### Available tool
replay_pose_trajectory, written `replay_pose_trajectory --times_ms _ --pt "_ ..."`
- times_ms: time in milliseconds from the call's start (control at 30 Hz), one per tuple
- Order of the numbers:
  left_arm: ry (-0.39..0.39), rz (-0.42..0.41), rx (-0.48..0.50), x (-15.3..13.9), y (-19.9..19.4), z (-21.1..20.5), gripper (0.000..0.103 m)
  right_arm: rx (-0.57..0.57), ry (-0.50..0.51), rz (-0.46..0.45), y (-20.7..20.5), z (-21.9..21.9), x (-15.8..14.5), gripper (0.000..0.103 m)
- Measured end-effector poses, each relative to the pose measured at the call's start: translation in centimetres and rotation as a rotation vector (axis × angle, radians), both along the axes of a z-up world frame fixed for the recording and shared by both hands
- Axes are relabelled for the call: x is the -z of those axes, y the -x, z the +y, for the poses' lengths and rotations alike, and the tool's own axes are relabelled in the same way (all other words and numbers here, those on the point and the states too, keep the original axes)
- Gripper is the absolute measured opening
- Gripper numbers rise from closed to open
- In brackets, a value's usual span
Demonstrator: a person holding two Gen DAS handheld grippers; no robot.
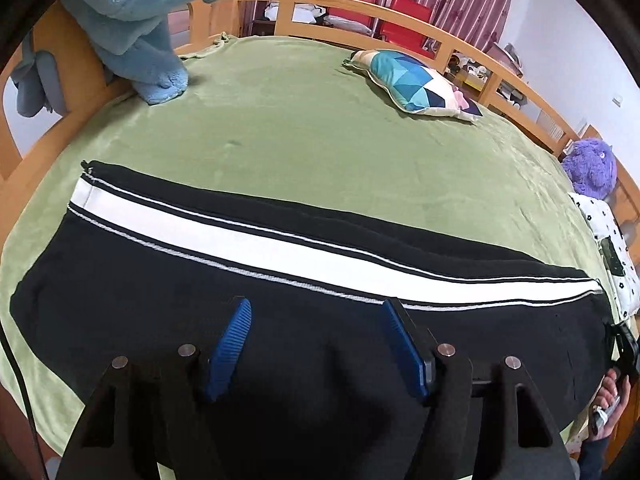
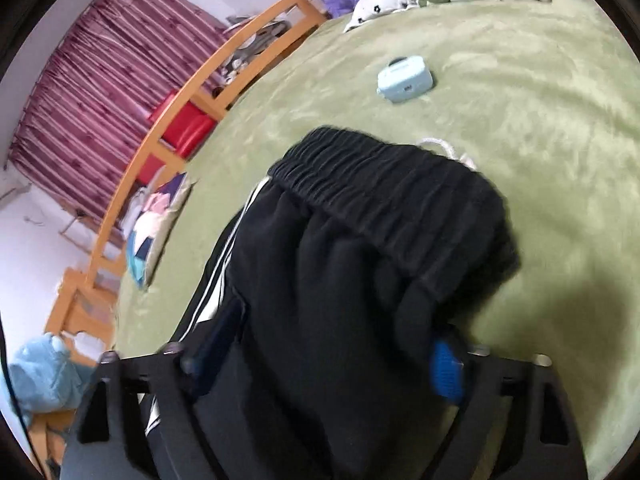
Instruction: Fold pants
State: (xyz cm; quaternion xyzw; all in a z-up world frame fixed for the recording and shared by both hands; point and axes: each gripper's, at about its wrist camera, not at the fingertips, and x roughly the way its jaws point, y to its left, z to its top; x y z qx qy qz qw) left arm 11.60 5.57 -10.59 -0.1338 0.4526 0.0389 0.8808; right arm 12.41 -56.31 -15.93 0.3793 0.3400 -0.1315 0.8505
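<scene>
Black fleece with a broad white side stripe fills the lower half of my left wrist view: the pants (image 1: 304, 280) lie flat and lengthwise across the green blanket (image 1: 304, 120) that covers the bed. My left gripper (image 1: 316, 334) hangs just over the black cloth, jaws spread apart with nothing pinched between the blue pads (image 1: 230, 344); the cloth under them looks smooth and undisturbed. At the far right edge of that view I can make out a hand (image 1: 610, 404) around a dark handle.

From the right wrist view, which is blurred, I see the waist end of the pants (image 2: 360, 248), the gathered elastic waistband (image 2: 384, 188) pointing away from me and a white drawstring (image 2: 444, 148) peeking out beyond it. My right gripper (image 2: 332, 360) straddles this bunched cloth, jaws parted wide, and the fabric sits between them. I cannot tell whether the pads press on it.

Around the pants, well apart from them: a geometric-patterned cushion (image 1: 416, 80), a light blue plush toy (image 1: 140, 28) against the wooden bed rail (image 1: 360, 4), a purple plush toy (image 1: 592, 168) at the head end, and a small pale blue case (image 2: 405, 78) on the blanket.
</scene>
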Motion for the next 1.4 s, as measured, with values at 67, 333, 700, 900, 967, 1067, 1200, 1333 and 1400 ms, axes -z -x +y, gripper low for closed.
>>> replay_pose_trajectory --times_ms 67,333,700,900,967,1067,1200,1333,1400 --pt "0.011 -0.001 -0.001 -0.2 0.0 -0.4 0.066 -0.082 0.038 -0.045 -0.7 0.1 -2.3 0.025" --pt "0.009 -0.03 0.04 -1.3 0.8 -1.9 0.066 0.036 0.243 -0.094 4.4 -4.9 -7.7 0.045" --pt "-0.06 -0.047 0.012 -1.7 2.9 3.3 0.066 -0.017 0.355 0.207 10.3 -3.2 -3.9 0.057" --pt "-0.095 -0.043 -0.032 -1.2 1.5 8.4 0.066 -0.122 0.485 0.112 9.7 4.9 -9.2 0.057" --pt "-0.073 -0.041 -0.041 -0.9 0.4 10.1 0.065 -0.17 0.491 0.056 7.8 8.4 -10.5 0.057" --pt "-0.049 -0.037 -0.064 -0.6 -1.6 12.2 0.065 -0.238 0.469 -0.004 4.8 13.2 -11.1 0.057" --pt "-0.072 -0.038 -0.083 0.2 -5.0 14.1 0.065 -0.323 0.458 -0.028 0.5 18.2 -10.5 0.057" --pt "-0.1 -0.008 -0.088 1.9 -8.0 15.2 0.061 -0.418 0.421 0.0 -3.0 22.7 -9.3 0.057" --pt "-0.107 0.032 -0.09 3.2 -9.3 15.4 0.053 -0.45 0.408 0.005 -4.2 24.3 -8.6 0.057"
